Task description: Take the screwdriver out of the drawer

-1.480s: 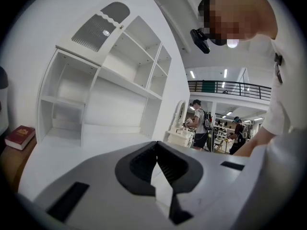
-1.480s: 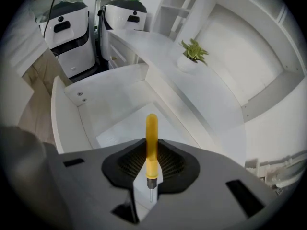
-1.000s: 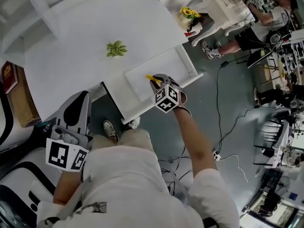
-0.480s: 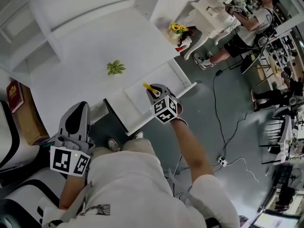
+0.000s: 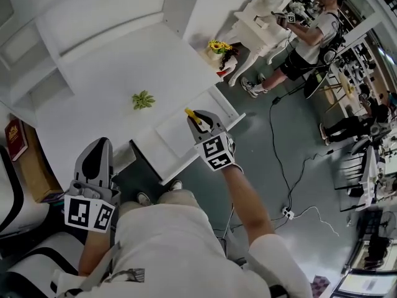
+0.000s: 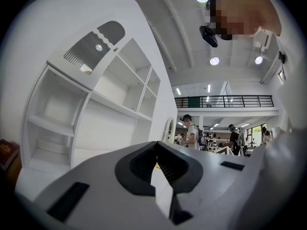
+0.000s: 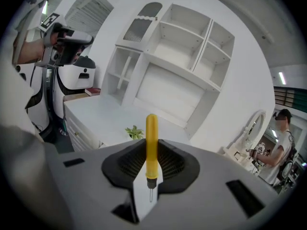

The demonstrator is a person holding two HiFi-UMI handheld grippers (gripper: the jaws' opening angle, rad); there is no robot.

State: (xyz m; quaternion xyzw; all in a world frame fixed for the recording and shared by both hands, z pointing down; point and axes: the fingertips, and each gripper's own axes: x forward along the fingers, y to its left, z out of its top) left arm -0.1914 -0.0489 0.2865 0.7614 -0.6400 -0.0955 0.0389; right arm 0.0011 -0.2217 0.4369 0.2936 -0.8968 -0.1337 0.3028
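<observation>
A yellow-handled screwdriver (image 5: 191, 113) sticks out of my right gripper (image 5: 197, 119), which is shut on it and hangs above the open white drawer (image 5: 177, 135). In the right gripper view the screwdriver (image 7: 151, 143) stands upright between the pads of the right gripper (image 7: 151, 153), handle up and thin metal tip down. My left gripper (image 5: 98, 149) is at the lower left, beside the desk's front edge, apart from the drawer. In the left gripper view the tips of that gripper (image 6: 156, 145) meet with nothing between them.
The white desk top (image 5: 111, 73) carries a small green plant (image 5: 142, 99), with a white shelf unit (image 5: 93, 17) behind it. A red book (image 5: 13, 140) lies on a brown box at the left. A flower vase (image 5: 218, 47), a standing person (image 5: 304, 36) and floor cables (image 5: 285, 213) are at the right.
My right gripper has lifted the screwdriver up out of the drawer and turned it more upright. The left gripper has risen a little beside the desk.
</observation>
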